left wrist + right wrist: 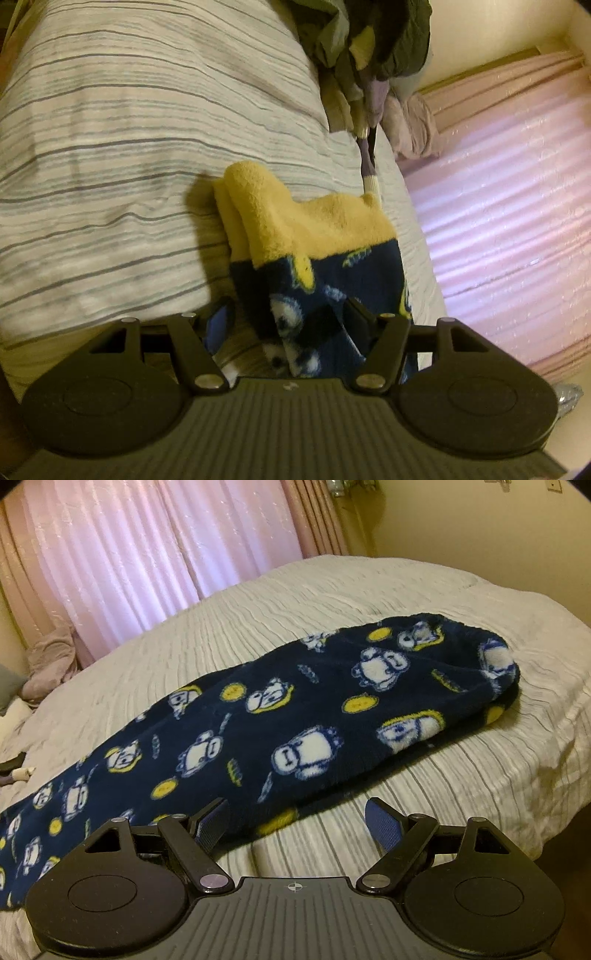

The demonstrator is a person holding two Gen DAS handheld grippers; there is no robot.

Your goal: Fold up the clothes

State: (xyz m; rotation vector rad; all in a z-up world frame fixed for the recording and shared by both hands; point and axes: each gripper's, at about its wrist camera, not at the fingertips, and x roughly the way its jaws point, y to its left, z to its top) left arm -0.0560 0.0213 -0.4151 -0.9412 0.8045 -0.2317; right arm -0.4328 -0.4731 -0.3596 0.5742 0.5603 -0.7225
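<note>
Navy fleece pyjama trousers (pixel 295 716) with white cartoon figures and yellow dots lie stretched across the bed, folded over at the far right end. Their yellow cuff (pixel 303 218) rises just ahead of my left gripper (pixel 288 317). That gripper is open: the navy fabric lies between its fingers, and bare bed shows beside the left finger. My right gripper (pixel 297 823) is open too, low over the bedspread at the near edge of the trousers. Its left finger (pixel 210 823) reaches over the fabric's border, and nothing is gripped.
The bed has a white bedspread (pixel 129 147) with thin grey stripes. A heap of dark and olive clothes (pixel 362 40) sits at its far side. Pink curtains (pixel 155 546) hang behind, with a bunched mauve cloth (pixel 51 661) below them. A cream wall (pixel 480 528) stands to the right.
</note>
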